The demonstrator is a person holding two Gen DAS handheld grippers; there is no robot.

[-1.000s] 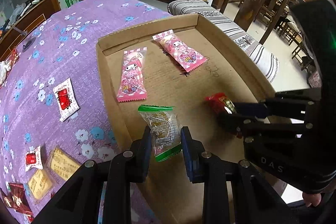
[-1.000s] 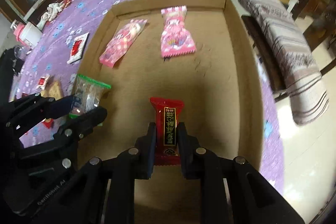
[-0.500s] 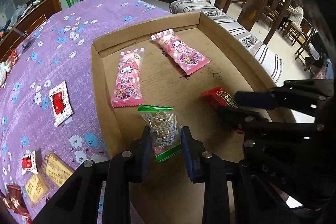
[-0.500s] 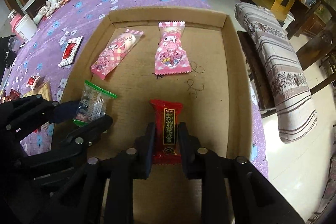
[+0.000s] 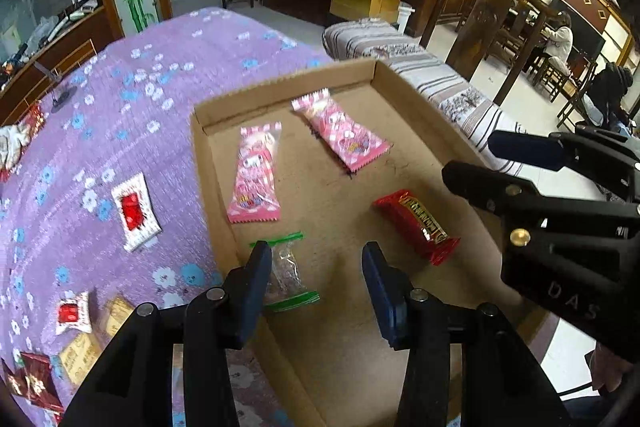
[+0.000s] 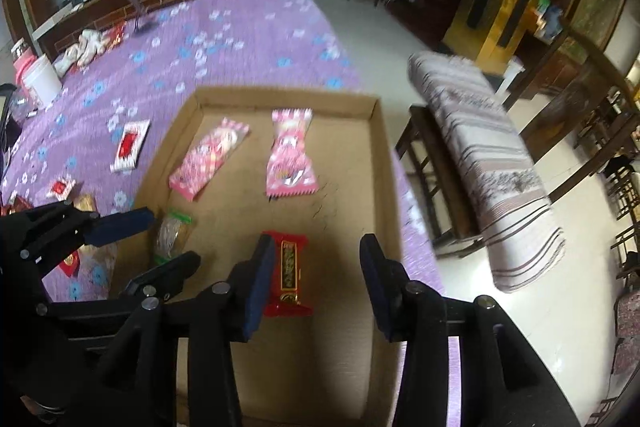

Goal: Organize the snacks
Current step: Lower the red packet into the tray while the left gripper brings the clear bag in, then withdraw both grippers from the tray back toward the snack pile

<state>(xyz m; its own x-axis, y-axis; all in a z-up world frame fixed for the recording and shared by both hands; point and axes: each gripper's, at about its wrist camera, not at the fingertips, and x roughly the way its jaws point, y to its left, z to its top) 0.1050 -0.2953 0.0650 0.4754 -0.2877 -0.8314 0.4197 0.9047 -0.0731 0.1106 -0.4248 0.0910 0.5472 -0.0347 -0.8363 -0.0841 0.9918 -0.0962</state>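
Your left gripper (image 5: 316, 281) hangs over the near left part of the cardboard tray (image 5: 416, 107), its jaws spread wide. The clear snack with green ends (image 5: 286, 273) lies flat on the tray floor just beside the left finger (image 5: 252, 291) and close to the tray's left wall; whether the finger touches it you cannot tell.

Your right gripper (image 6: 318, 277) is spread just as wide over the near middle of the tray. The red bar (image 6: 288, 273) lies on the cardboard next to its left finger (image 6: 258, 287), free of the right finger, its long side running away from you.

Two pink packets rest further in, toward the tray's far wall. The left pink packet (image 5: 255, 173) lies near the far left corner, and the right pink packet (image 5: 340, 135) lies slanted beside it, the two close but apart.

The tray sits at the right edge of a table under a purple flowered cloth (image 5: 140, 99). More snacks lie on the cloth left of the tray: a white packet with a red centre (image 5: 135, 211) alongside the tray's left wall, and, nearer you, a small red and white sweet (image 5: 72, 313), tan packets (image 5: 80, 355) and a dark red wrapper (image 5: 34, 381) at the near left edge. A striped bench (image 6: 488, 163) stands on the floor to the right of the table.
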